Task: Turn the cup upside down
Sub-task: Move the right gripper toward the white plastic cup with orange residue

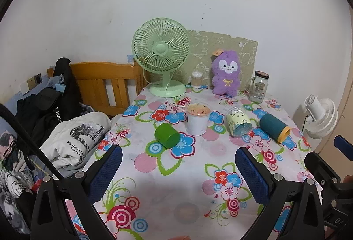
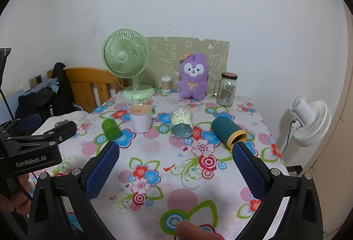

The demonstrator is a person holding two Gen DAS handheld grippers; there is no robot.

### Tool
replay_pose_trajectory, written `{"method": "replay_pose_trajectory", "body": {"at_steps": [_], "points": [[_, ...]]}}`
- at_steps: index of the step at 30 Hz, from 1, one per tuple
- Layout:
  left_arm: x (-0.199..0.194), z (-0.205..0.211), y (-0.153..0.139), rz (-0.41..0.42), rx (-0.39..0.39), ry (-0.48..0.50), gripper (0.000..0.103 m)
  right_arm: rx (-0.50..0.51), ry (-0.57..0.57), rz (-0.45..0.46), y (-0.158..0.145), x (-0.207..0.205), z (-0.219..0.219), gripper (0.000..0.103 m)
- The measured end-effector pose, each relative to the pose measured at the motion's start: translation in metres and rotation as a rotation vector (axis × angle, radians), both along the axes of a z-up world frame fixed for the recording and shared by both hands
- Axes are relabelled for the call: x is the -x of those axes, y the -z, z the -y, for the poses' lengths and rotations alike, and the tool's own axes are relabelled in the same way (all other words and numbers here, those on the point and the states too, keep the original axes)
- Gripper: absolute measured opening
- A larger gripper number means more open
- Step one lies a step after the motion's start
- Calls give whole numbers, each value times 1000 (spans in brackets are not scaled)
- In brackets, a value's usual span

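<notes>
- Where the floral worktop [image 1: 176, 173] reaches its middle, four cups form a row: a green cup [image 1: 166, 135] on its side, a white cup [image 1: 197, 118] upright, a clear patterned cup [image 1: 238, 120] and a teal cup [image 1: 274, 127] both tipped over.
- Left gripper [image 1: 178, 171] is released, jaws wide, holding nothing, at six o'clock from the cups.
- Right gripper [image 2: 175, 168] is likewise released and empty.
- At twelve o'clock stand a green fan [image 1: 162, 56] and a purple plush toy [image 1: 226, 73].

Table [image 1: 176, 173]: four cups in a row mid-table. Left to right: cup one [image 1: 167, 135] on its side, cup two [image 1: 197, 118] upright, cup three [image 1: 238, 121] on its side, cup four [image 1: 274, 127] on its side. Fan [image 1: 162, 56] at 11 o'clock behind them, plush [image 1: 225, 73] at 12, jar [image 1: 258, 89] at 1.
</notes>
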State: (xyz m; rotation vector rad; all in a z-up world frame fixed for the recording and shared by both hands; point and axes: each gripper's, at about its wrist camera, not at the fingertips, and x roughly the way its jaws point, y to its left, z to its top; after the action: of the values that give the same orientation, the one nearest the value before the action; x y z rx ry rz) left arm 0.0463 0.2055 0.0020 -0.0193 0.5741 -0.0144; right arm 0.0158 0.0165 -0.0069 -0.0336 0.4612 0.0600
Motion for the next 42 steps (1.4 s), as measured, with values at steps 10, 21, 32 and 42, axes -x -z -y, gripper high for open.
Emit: {"method": "replay_pose_trajectory", "body": {"at_steps": [10, 21, 32, 42], "points": [[-17, -18, 20, -46, -8, -38, 103, 15, -60, -56, 12, -32, -15, 103], [-59, -26, 39, -88, -47, -45, 103, -9, -111, -118, 27, -89, -30, 103], [-112, -26, 61, -130, -117, -67, 103, 17, -170, -161, 42, -157, -53, 103], [-149, -32, 84, -172, -152, -85, 103, -17, -204, -223, 68, -205, -65, 103]]}}
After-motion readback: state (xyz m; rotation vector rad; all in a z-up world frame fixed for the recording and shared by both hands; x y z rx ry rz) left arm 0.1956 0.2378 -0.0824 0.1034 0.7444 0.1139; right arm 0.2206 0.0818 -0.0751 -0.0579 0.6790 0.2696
